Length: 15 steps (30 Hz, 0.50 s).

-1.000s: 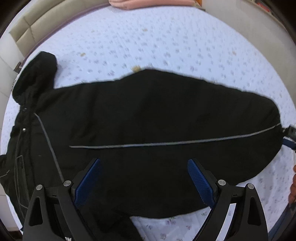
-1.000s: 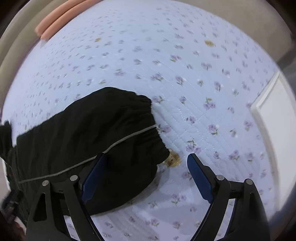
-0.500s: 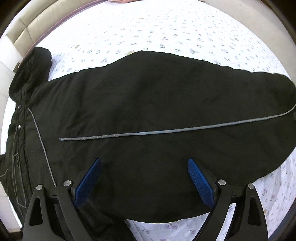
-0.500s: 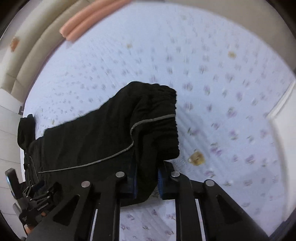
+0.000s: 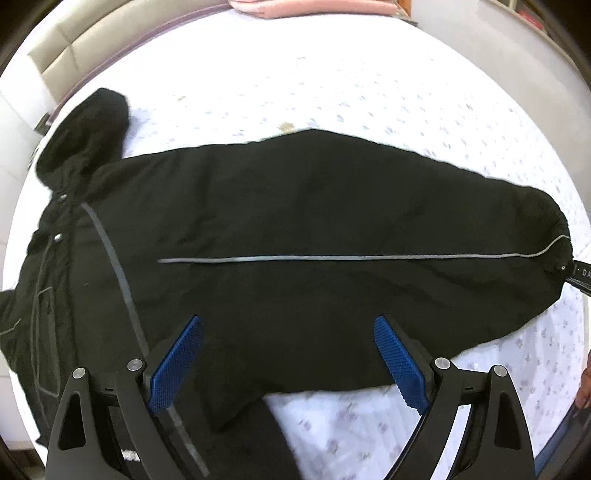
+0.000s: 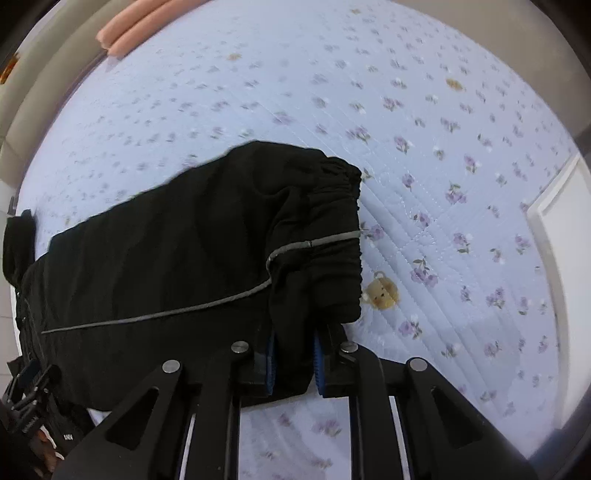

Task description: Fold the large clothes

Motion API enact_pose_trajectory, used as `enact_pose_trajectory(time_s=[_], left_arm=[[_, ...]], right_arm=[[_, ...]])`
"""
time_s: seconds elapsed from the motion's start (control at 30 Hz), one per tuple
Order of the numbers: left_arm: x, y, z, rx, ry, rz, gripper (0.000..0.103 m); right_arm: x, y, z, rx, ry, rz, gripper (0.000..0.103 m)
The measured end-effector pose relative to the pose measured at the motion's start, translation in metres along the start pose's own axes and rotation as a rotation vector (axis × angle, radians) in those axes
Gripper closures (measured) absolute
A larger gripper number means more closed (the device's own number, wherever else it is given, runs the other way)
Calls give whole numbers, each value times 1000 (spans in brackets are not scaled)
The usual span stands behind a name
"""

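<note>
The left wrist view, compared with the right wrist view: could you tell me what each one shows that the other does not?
Only the left wrist view shows the black jacket's hood, its snap-buttoned front, and the open left gripper hovering over the sleeve.

Only the right wrist view shows the right gripper shut on the sleeve cuff, a bear print on the quilt beside it, and a white panel at the right.

Both show the jacket with its grey piping, the floral quilt, and the pink roll at the far edge.
</note>
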<state>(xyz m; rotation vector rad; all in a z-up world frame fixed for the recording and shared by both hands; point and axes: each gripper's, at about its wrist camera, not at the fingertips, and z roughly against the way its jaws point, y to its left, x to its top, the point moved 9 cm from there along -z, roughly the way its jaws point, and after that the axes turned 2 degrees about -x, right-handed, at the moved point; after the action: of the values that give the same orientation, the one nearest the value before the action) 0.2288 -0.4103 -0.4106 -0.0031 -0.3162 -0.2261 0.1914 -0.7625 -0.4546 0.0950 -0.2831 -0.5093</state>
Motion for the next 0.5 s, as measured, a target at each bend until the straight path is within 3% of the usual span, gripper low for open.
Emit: enact_pose_trajectory(time_s=[0.23, 0.5], left_arm=[[-3, 69, 65, -8, -76, 124, 9], [-23, 157, 129, -21, -125, 235, 9]], right_arm=[[-11, 56, 71, 31, -111, 92, 86], [-49, 194, 130, 63, -181, 274, 86]])
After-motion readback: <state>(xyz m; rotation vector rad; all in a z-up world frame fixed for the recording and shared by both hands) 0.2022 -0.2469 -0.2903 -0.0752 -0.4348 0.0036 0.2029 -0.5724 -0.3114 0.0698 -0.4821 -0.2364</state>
